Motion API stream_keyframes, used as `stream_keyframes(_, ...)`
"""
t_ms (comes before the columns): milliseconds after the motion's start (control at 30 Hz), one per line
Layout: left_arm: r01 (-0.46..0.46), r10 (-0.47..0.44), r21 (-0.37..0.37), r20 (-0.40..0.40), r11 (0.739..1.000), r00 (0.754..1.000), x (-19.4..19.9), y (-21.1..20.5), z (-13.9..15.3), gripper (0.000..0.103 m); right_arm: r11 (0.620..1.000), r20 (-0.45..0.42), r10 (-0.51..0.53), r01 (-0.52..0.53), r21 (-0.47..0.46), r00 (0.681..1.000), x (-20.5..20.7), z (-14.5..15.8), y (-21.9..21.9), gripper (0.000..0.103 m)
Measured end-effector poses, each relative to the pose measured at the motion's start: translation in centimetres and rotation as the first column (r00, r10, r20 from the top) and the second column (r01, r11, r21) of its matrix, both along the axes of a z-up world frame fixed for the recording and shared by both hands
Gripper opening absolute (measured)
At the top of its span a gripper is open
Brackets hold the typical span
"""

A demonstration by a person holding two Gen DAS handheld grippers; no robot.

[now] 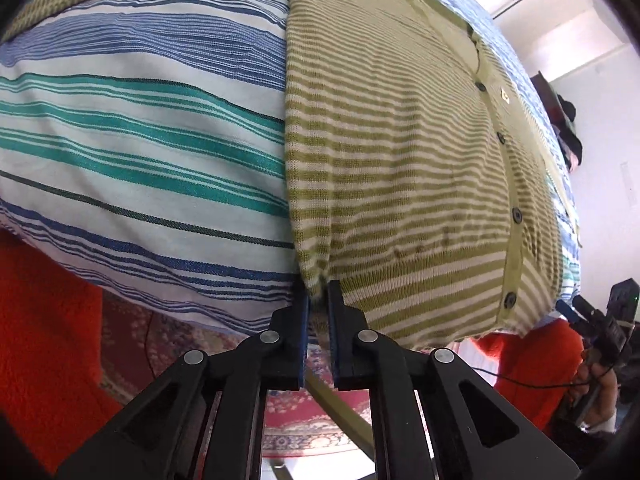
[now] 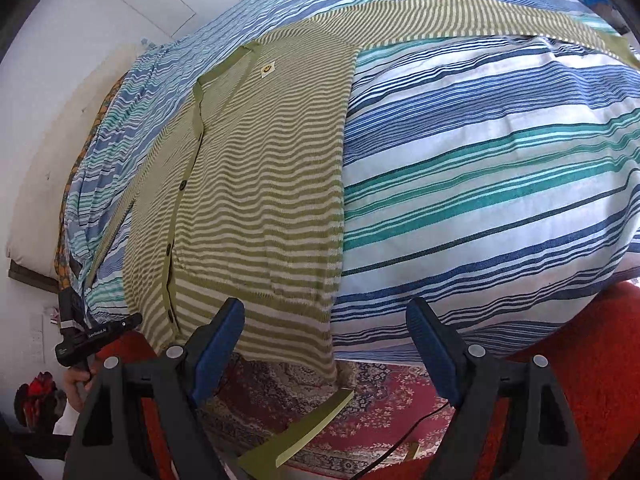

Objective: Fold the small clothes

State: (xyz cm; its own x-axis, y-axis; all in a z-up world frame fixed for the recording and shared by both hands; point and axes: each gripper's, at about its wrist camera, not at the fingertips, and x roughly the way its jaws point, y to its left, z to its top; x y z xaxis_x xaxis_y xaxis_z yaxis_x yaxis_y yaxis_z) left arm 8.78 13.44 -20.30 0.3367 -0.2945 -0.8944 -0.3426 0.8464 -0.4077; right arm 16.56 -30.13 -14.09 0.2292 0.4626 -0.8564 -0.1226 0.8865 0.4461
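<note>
A green-and-cream striped cardigan [image 1: 400, 152] with dark buttons lies flat on a bed covered by a blue, teal and white striped sheet [image 1: 140, 128]. My left gripper [image 1: 318, 294] is shut on the cardigan's lower left hem corner, with fabric pinched between the pads. In the right wrist view the cardigan [image 2: 264, 184] reaches the bed's front edge, and my right gripper [image 2: 325, 308] stands open, its blue pads on either side of the lower right hem corner without touching it. The left gripper [image 2: 134, 320] shows small at the far hem, held by a hand.
Below the bed edge lie a red patterned rug [image 2: 360, 400] and bright red cloth [image 1: 44, 340] on both sides. A pale green bar [image 2: 304, 428] and a black cable [image 2: 404, 436] cross the floor. White walls stand behind, with dark clothes [image 1: 564, 120] hanging.
</note>
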Motion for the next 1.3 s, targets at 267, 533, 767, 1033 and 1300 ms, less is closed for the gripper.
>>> stream_keyframes(267, 0.023, -0.023, -0.022, -0.009, 0.999, 1.000, -0.2, 0.2, -0.9, 0.001, 0.990, -0.119, 0.140, -0.139, 0.020, 0.983, 0.3, -4.4, 3.2, 0.006)
stream_keyframes(533, 0.055, -0.050, 0.092, -0.051, 0.994, 0.997, -1.1, -0.5, -0.7, 0.001, 0.973, -0.133, 0.177, -0.193, -0.122, 0.975, -0.8, -3.4, 3.8, 0.005)
stream_keyframes(767, 0.011, -0.024, 0.288, 0.044, 0.957, 0.999, -2.5, -1.3, 2.9, 0.070, 0.952, -0.062, 0.172, -0.182, -0.247, 0.983, -0.9, -2.5, 5.2, 0.059)
stream_keyframes(1033, -0.343, 0.234, 0.459, 0.277, 0.820, 0.932, -5.9, 2.1, 7.7, 0.095, 0.912, 0.408, 0.058, 0.118, -0.392, 0.911, -3.9, 6.0, 3.8, 0.080)
stream_keyframes(1300, -0.395, 0.339, 0.462, 0.202, 0.794, 0.919, -5.6, 4.6, 5.9, 0.095, 0.888, 0.518, 0.061, 0.190, -0.418, 0.853, -5.2, 7.6, 3.9, 0.093)
